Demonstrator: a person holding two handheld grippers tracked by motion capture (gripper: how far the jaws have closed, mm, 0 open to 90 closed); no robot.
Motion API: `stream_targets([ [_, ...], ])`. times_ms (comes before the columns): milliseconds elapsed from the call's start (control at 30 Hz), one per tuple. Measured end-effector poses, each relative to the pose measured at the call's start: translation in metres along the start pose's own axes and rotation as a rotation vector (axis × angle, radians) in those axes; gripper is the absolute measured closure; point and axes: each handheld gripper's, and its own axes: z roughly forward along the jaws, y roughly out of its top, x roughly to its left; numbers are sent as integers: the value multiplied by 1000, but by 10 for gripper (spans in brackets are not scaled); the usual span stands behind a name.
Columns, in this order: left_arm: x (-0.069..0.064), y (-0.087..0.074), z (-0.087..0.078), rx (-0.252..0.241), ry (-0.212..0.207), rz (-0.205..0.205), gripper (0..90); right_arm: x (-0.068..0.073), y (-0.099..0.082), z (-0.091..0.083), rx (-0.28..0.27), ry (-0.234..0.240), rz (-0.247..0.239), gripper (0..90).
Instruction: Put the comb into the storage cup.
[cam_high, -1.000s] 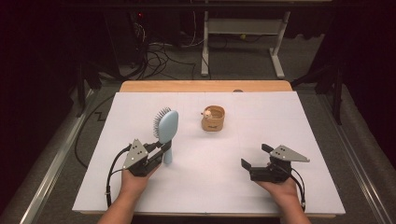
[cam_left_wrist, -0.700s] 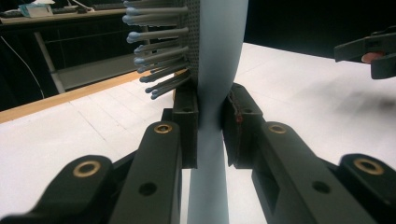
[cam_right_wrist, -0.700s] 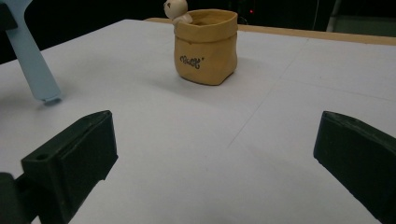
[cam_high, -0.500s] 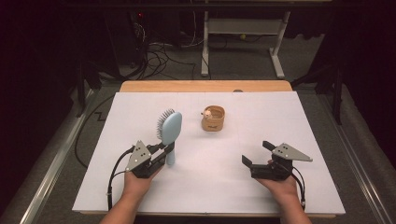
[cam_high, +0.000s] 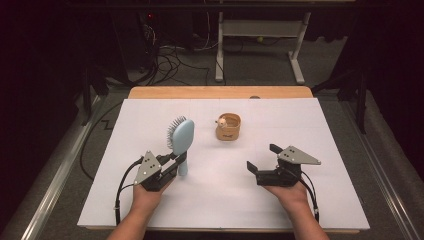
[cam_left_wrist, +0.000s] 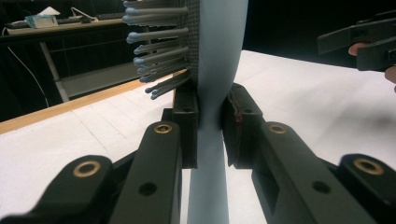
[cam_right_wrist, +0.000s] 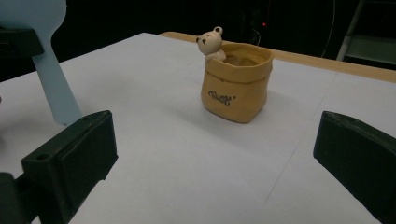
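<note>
Left gripper (cam_high: 172, 167) clamps hairbrush (cam_high: 181, 137) handle upright left of bear pot (cam_high: 228, 126), right gripper (cam_high: 261, 159) wide open, empty; next likely brush into pot.

Lab: white-covered table (cam_high: 150, 210), floor cables (cam_high: 172, 62), metal stand (cam_high: 260, 30).

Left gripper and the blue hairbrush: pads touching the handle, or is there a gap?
Touching. In the left gripper view both pads press against the hairbrush handle with no gap; the high view shows the left gripper holding it upright.
</note>
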Motion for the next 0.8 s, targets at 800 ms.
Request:
stream_targets([
  [800, -16, 2, 5, 3, -18, 49, 774, 29, 9, 14, -26, 86, -21, 1],
])
